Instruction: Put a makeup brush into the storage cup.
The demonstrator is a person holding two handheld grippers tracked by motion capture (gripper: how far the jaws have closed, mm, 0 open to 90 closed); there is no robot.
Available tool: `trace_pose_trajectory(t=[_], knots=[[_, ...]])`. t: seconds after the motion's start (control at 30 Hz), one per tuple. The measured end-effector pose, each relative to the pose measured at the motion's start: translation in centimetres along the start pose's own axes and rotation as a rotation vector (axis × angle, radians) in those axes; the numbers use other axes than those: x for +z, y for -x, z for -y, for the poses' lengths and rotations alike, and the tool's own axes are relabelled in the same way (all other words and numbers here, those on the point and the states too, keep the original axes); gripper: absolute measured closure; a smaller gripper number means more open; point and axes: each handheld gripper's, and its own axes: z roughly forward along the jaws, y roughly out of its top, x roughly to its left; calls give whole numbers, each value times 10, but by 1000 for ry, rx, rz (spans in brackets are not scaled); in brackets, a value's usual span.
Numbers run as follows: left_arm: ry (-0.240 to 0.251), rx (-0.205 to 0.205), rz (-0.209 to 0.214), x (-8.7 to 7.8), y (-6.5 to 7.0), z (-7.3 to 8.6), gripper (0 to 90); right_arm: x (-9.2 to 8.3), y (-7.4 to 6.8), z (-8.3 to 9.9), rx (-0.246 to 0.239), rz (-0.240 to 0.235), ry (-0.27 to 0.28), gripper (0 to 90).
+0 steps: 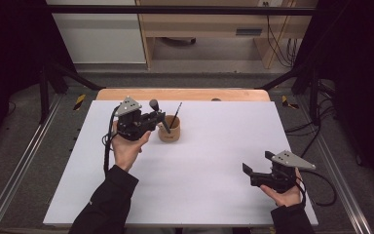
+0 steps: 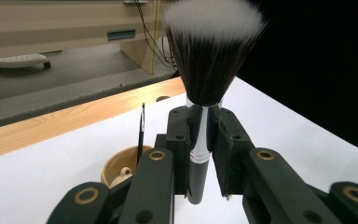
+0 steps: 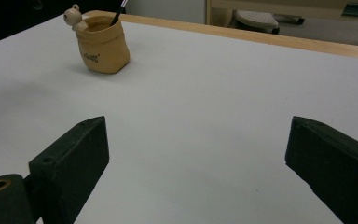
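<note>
Now my left tongs (image 2: 204,154) grip the brush (image 2: 209,60) beside the cup (image 1: 169,129); right tongs (image 3: 200,163) open, brush not in yet.

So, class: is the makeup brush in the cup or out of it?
Out: the left gripper holds the makeup brush upright beside the cup.

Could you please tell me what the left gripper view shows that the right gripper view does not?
The left gripper view has the left gripper shut on a black-handled makeup brush with white-tipped bristles. The right gripper view has the right gripper open over the bare white table, and a small figure on the cup's rim. Both share the tan cup holding a thin black brush.
</note>
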Motion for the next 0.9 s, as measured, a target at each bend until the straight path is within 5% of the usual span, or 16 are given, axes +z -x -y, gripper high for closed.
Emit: trace_pose_trajectory(t=[0.9], knots=[[-40,35,-52,34,-7,-12,773,-2,0,-1,-3,-12,5,61]])
